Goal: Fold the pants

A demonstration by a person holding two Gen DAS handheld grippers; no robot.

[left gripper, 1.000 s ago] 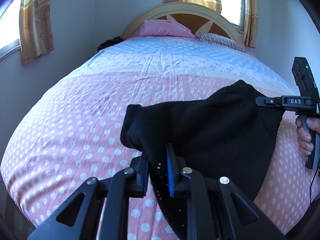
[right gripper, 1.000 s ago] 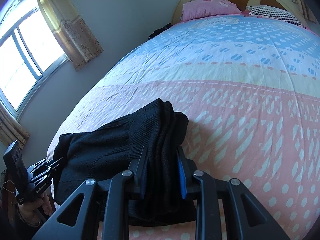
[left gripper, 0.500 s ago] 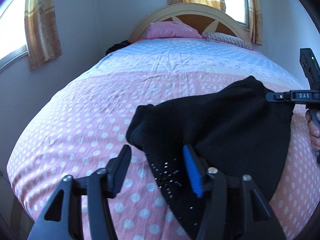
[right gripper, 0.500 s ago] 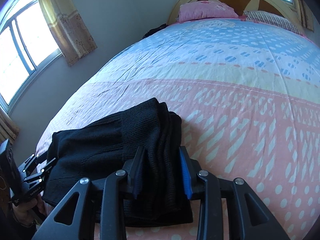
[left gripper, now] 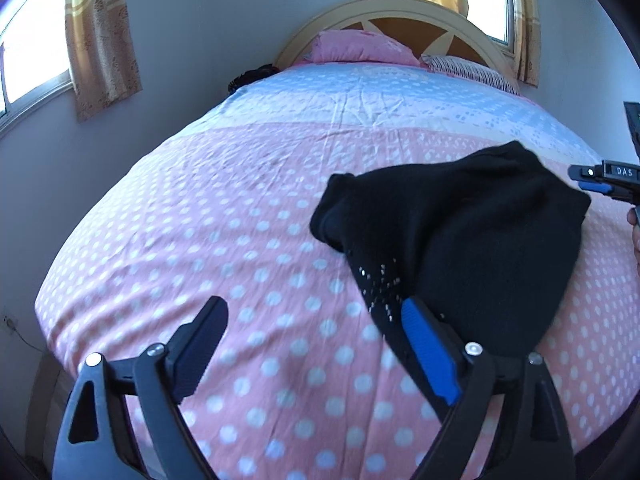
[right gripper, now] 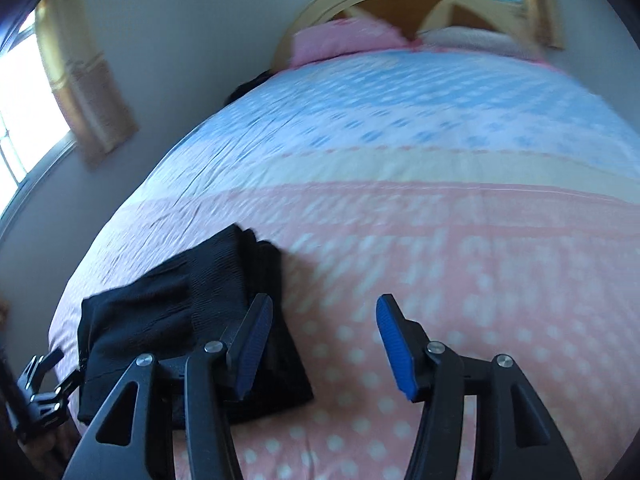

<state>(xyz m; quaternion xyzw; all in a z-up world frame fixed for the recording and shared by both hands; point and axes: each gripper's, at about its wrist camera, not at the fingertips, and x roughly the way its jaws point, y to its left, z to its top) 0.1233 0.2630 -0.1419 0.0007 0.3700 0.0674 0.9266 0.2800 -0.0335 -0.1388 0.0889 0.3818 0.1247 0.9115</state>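
2 claws spread; pants (left gripper: 460,240) right of left claw (left gripper: 312,344).

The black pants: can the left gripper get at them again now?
Probably yes. The left gripper is open just beside the black pants on the bed, and nothing lies between them.

Bedspread (left gripper: 248,216): pink with white dots near the foot, a cream band, then pale blue toward the head; faint creases run down the middle.
Headboard (left gripper: 400,12): arched, cream rim, orange-brown panels with a sunburst.
Pink pillow (left gripper: 360,46): lying against the headboard, left side.
Striped pillow (left gripper: 468,70): just beside the pink one, to its right.
Curtains (left gripper: 102,36): golden, patterned, hanging at bright windows.
Dark bundle (left gripper: 250,78): at the bed's far left corner, too small to make out.
Walls (left gripper: 208,20): plain, pale grey.
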